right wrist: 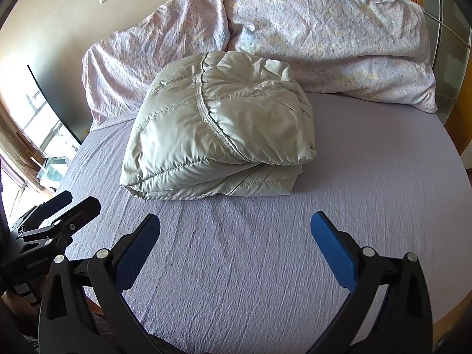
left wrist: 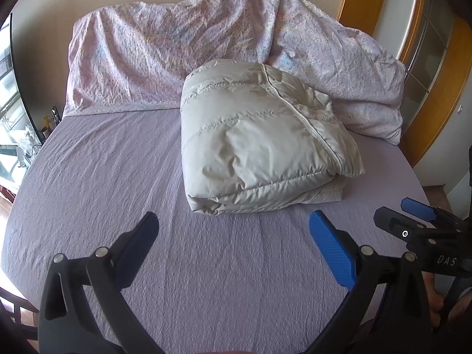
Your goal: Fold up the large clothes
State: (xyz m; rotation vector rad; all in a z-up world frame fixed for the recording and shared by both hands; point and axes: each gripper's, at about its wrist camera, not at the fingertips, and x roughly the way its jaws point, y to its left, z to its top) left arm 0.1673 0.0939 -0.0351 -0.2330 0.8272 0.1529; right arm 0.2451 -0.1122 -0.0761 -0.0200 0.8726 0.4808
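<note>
We see the puffy jacket [left wrist: 259, 138] folded on the bed [left wrist: 118, 177] — left gripper [left wrist: 233, 230] and right gripper [right wrist: 236, 230] both spread wide, empty, near it.

Bed sheet [left wrist: 97, 183]: bare and passable in front and to the left of the folded jacket [left wrist: 259, 147]. Behind it: pillow [left wrist: 153, 56] and bunched duvet [left wrist: 339, 59], touching, blocking the far side.

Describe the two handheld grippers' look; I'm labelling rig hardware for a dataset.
Both the left gripper and the right gripper have black plastic frames with silver rivets at the joints. Their fingers carry flat, blue, textured pads. White lettering marks each body, DAS on the right one. No cables show.
</note>
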